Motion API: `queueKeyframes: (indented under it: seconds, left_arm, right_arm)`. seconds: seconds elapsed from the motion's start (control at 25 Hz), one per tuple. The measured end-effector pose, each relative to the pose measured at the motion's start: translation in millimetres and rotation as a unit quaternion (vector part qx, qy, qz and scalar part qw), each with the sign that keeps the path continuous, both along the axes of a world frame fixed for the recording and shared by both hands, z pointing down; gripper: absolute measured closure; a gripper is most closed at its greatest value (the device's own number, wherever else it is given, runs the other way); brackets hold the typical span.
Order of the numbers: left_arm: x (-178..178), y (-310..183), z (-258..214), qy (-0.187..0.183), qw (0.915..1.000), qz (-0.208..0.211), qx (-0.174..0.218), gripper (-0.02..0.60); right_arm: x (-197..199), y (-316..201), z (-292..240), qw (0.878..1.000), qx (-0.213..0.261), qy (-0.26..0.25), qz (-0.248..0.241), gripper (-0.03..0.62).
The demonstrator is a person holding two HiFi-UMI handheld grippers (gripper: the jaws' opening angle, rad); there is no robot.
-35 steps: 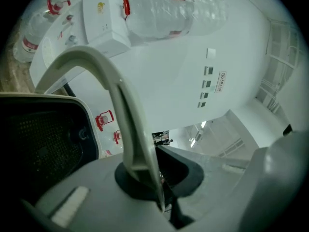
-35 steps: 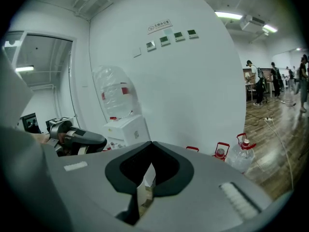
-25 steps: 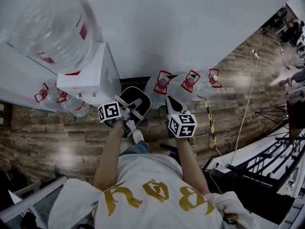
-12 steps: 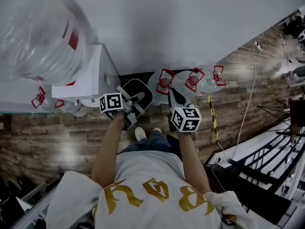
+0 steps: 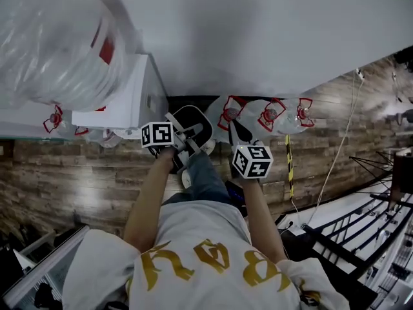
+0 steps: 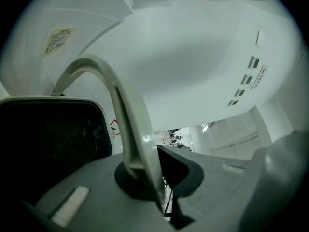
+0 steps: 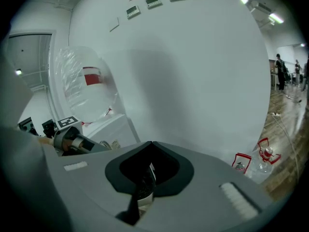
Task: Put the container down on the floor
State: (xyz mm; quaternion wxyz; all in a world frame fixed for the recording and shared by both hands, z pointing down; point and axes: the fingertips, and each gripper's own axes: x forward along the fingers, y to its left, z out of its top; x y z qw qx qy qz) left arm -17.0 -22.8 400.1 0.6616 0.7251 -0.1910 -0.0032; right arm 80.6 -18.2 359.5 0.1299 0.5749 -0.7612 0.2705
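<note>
The container (image 5: 191, 121) is a black bin with a white rim and a pale bail handle (image 6: 119, 105). It hangs in the air near the white wall, above the wooden floor (image 5: 77, 173). My left gripper (image 5: 182, 139) is shut on that handle, which arches up out of the jaws (image 6: 159, 154), and the bin's dark mesh side (image 6: 48, 139) fills the left of the left gripper view. My right gripper (image 5: 236, 133) is just right of the bin with its jaws closed together (image 7: 149, 151). I cannot tell what the dark sliver in their notch is.
A white water dispenser (image 5: 122, 99) with a large clear bottle (image 5: 51, 44) stands at the left. Several red-capped water bottles (image 5: 268, 116) sit on the floor along the wall. The person's leg and shoe (image 5: 201, 168) are under the grippers. A white cable (image 5: 335, 166) and metal rails (image 5: 381, 237) lie right.
The person has stepped toward the wall, with a leg now forward under the grippers. Both grippers and the hanging container have shifted slightly toward the wall, and the left gripper's grip is unchanged.
</note>
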Motion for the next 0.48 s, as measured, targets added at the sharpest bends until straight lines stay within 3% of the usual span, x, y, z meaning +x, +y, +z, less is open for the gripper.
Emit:
queueKeyframes:
  seconds: [0.48]
  left_arm:
    - [-5,-25,45,-0.031,0.9993,-0.003,-0.019,0.581]
  right_arm:
    - [-14,-42,47,0.998,-0.03,0.012,-0.056,0.566]
